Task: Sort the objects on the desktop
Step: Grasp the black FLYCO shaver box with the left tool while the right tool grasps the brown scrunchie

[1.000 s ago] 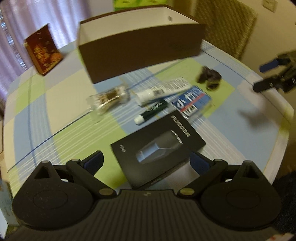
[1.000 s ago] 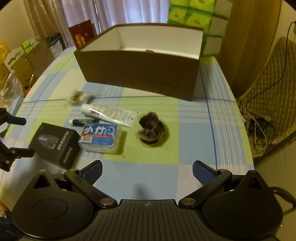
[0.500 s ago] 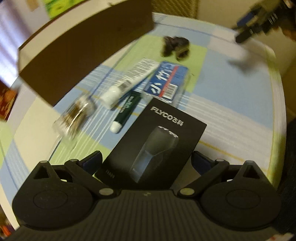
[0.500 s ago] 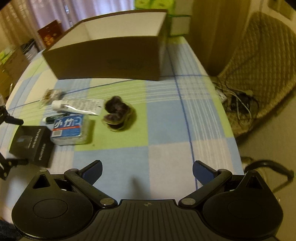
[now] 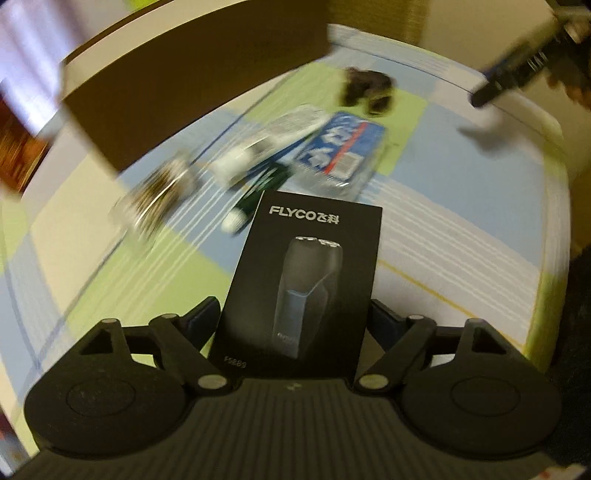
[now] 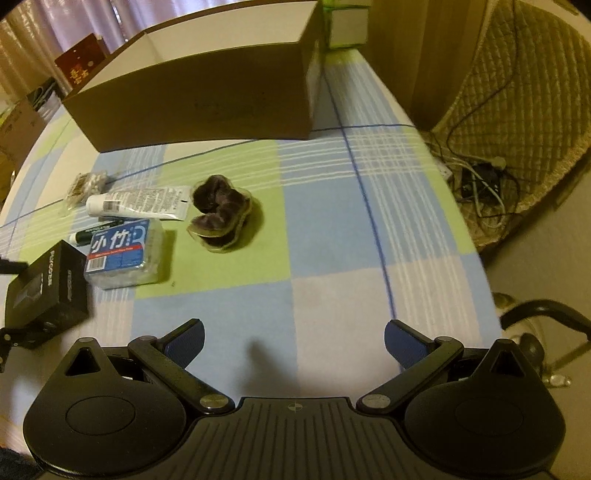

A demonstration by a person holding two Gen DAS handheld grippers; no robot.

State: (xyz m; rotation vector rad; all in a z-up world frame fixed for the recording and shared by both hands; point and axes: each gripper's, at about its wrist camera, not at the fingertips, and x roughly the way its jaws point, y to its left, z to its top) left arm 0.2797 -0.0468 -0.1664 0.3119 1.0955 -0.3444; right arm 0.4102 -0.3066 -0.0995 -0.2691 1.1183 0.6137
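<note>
Black cardboard shaver box (image 5: 303, 284) lies flat at the near left of the checked tablecloth (image 6: 332, 221), straddled but apparently not yet pinched by the left gripper (image 5: 295, 317), which should close squarely on its long sides, while the right gripper (image 6: 294, 339) hovers wide open and empty.

Quilted wicker chair (image 6: 524, 92) right of table; cable tangle (image 6: 480, 177) on floor beneath; lilac curtains (image 6: 74, 18) behind; green boxes (image 6: 345, 26) stacked.
</note>
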